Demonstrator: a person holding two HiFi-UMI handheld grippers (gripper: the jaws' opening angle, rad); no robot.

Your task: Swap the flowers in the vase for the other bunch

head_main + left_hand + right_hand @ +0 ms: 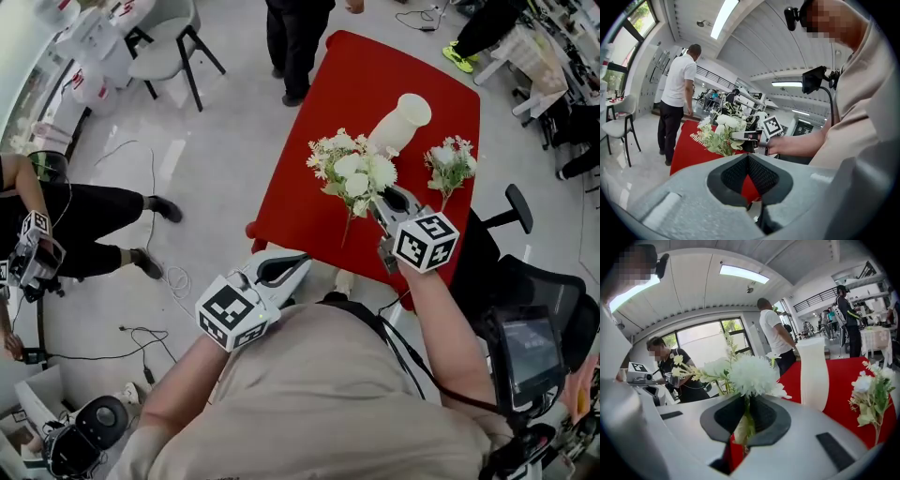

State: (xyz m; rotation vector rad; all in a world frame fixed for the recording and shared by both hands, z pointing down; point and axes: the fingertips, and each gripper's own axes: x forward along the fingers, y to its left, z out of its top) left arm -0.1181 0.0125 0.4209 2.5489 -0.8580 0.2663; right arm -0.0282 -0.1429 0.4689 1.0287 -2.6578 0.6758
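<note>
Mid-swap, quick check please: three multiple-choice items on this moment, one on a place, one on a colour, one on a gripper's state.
1. Where is the smaller bunch? A on the red table, beside the vase; B in the vase; C on the floor.
2. Colour of the held bunch? A white; B blue; C orange.
3. Left gripper state? A open; B shut on a stem; C shut, empty.
Answers: A, it lies on the tabletop; A, white heads above the right gripper; C, jaws together, nothing between.
</note>
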